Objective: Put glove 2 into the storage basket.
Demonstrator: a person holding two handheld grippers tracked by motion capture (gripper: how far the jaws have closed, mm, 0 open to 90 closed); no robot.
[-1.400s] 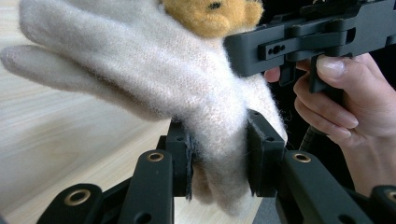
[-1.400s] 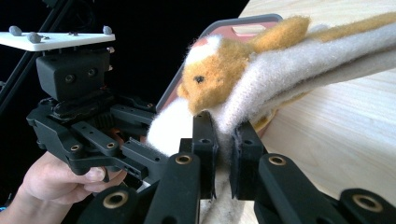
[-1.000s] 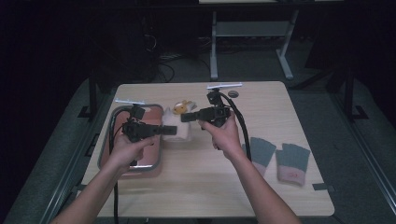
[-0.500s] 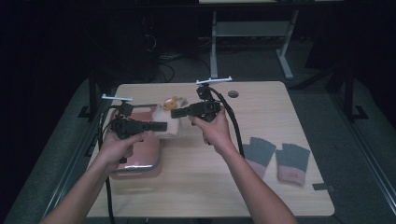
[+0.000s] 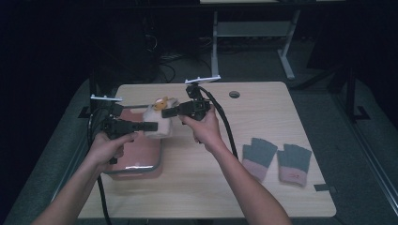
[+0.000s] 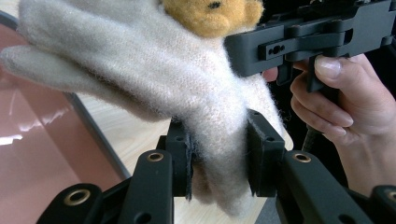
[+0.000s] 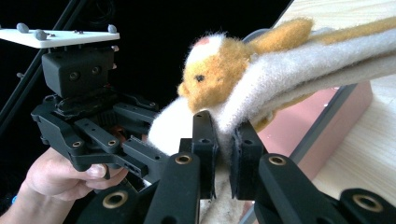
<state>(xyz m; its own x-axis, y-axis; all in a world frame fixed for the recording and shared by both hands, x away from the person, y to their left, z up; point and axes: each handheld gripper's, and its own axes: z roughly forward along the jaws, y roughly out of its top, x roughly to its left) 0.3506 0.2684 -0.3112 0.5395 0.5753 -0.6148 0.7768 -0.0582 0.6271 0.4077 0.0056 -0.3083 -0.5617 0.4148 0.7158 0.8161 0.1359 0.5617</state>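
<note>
Both the left gripper [image 6: 218, 161] and right gripper [image 7: 223, 154] are clamped on a fluffy cream knitted glove [image 6: 154, 70] bearing an orange felt bear face [image 7: 219, 74], held above the pink metal-rimmed tray [image 5: 136, 154]. Two grey-and-pink fingerless gloves [image 5: 277, 157] lie well apart on the wooden table [image 5: 263, 108].

The glove [image 6: 154, 74] is a fuzzy cream white, with a little bear face [image 7: 212, 77] on it in golden orange, black dot eyes and a pinkish-white patch on top. Both grippers, left [image 5: 152, 125] and right [image 5: 165, 112], are plain matte black with brass-coloured rivets. Under the glove, the tray [image 5: 141, 154] is a glossy reddish pink with a grey metal rim. The table [image 5: 263, 117] is pale wood grain. Far right of the tray, the two fingerless gloves [image 5: 277, 159] are grey-green with dusty pink cuffs.
</note>
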